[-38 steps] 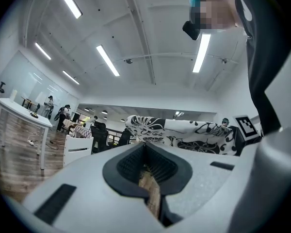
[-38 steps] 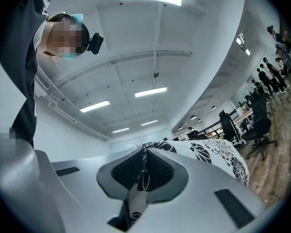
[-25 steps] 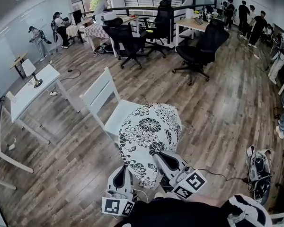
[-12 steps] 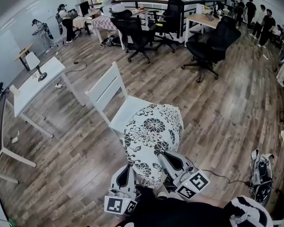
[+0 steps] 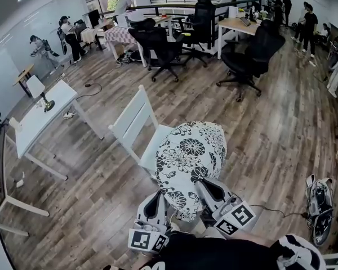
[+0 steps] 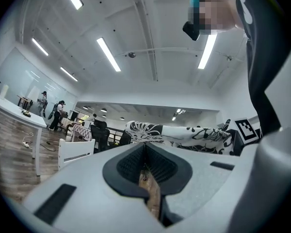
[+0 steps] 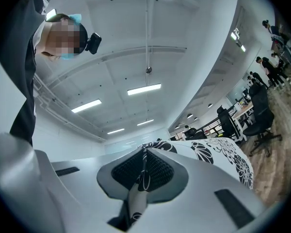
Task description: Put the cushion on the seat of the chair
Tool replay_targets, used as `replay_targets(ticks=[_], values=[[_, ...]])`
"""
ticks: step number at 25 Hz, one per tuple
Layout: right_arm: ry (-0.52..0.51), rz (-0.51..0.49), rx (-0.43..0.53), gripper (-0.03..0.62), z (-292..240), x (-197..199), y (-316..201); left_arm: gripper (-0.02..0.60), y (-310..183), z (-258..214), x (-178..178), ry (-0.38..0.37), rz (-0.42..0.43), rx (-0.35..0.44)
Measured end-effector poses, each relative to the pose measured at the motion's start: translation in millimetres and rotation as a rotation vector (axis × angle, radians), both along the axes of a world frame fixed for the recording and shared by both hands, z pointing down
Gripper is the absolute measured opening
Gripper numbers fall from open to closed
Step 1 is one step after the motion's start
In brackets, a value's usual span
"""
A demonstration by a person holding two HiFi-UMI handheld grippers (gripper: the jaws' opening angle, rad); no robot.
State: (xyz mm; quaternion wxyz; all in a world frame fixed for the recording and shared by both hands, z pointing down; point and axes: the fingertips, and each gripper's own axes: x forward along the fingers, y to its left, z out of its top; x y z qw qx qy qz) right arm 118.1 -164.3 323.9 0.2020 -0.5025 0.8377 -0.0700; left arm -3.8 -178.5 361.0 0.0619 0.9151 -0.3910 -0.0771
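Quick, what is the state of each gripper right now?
Left gripper: closed, fingers pinching the cushion at its edge.
Right gripper: closed on the cushion's fabric.

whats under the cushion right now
The white chair: its backrest and a strip of its seat show past the cushion. The rest of the seat and the floor below are covered.
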Motion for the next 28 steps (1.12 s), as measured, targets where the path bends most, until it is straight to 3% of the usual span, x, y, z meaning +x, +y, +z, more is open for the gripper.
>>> replay_targets(ticks=[8,18,28], values=[[-0.005,0.052,0.014,0.031,-3.9,-35.4,-50.3,0.006,-55.6,-3.7,-35.9,0.002,0.047,0.015],[-0.007,0.088,-0.016,0.031,9.1,-73.0,-76.0,0.006,-86.8,8.6,-69.6,0.002,0.104,-0.013],[0.008,0.070,-0.045,0.031,18.3,-72.0,-92.9,0.006,-97.3,12.5,-82.7,0.012,0.056,-0.028]])
